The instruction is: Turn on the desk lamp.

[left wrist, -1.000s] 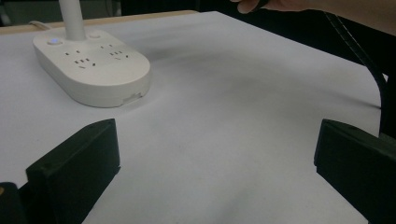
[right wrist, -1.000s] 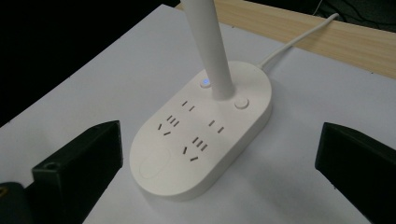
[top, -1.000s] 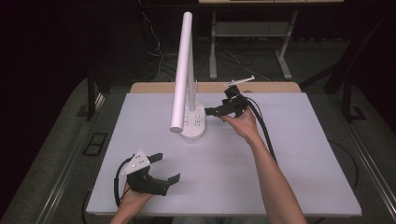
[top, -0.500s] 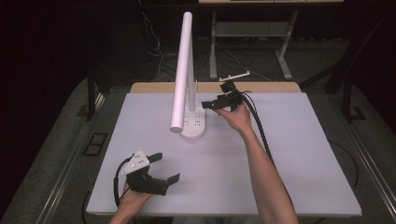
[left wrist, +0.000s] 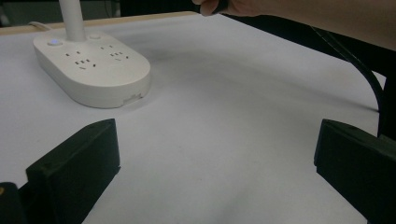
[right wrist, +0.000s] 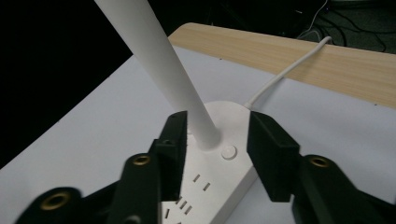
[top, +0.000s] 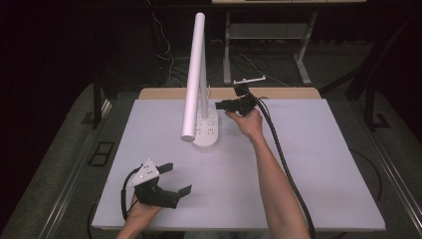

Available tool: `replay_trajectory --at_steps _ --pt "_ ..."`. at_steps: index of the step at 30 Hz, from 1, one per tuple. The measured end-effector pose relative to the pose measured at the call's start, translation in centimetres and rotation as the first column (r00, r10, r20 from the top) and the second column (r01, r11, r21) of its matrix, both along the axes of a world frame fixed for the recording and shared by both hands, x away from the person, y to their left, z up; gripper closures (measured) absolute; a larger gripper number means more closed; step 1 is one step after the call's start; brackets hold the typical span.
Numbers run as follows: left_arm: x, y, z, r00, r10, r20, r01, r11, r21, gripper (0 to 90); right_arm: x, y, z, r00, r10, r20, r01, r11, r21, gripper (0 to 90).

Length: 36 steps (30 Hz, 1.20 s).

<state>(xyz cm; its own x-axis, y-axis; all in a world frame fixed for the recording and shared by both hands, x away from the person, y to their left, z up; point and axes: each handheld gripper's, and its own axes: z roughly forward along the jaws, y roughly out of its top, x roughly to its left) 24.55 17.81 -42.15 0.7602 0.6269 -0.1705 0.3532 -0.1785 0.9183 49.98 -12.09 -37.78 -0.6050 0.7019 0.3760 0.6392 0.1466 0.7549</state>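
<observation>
1. A white desk lamp (top: 201, 107) stands toward the far middle of the white counter (top: 318, 164), its oval base (left wrist: 93, 70) flat on the surface.
2. The base carries socket slots, a small lit button and a round button on its top; a thin stem (right wrist: 163, 70) rises from its far end.
3. A long white tube, the lamp head (top: 194, 74), slants over the base in the high view.
4. A white cord (right wrist: 289, 70) leaves the far end of the base and runs over the wooden edge (right wrist: 299, 51) behind the counter.
5. The right gripper (top: 226, 105) is held at the lamp's right side, low by the base.
6. Its jaws have just been closing. In the right gripper view they stand on either side of the stem's foot; the left one is right against the stem, the right one is apart from it, so the stem is not yet clamped.
7. The left gripper (top: 174, 179) rests near the counter's near left edge, well apart from the lamp, jaws spread wide with nothing between them.
</observation>
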Motion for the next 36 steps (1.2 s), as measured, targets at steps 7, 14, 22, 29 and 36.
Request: replay_trajectory --at_steps 7,14,22,29,36 --pt "0.0 0.0 0.0 1.0 -0.001 0.001 0.001 1.0 -0.002 0.0 0.5 0.3 -1.1 0.9998 -0.008 -0.02 0.008 1.0 0.015 74.2" --pt "0.0 0.2 0.0 1.0 0.007 0.002 -0.007 1.0 -0.004 0.0 0.9 0.9 -2.2 0.9993 -0.01 -0.037 0.01 1.0 0.018 80.0" --pt "0.0 0.2 0.0 1.0 0.004 0.004 -0.004 1.0 0.002 0.0 1.3 1.4 -3.6 0.9978 -0.006 -0.066 0.007 1.0 0.018 89.0" --pt "0.1 0.2 0.0 1.0 0.007 0.003 -0.007 1.0 -0.001 0.0 1.6 2.2 -4.9 0.9966 0.01 -0.081 -0.008 1.0 0.016 89.0" --pt "0.1 0.2 0.0 1.0 0.008 0.001 -0.008 0.9999 0.007 0.0 1.9 2.7 -6.0 0.9967 0.009 -0.081 -0.007 1.0 0.017 89.0"
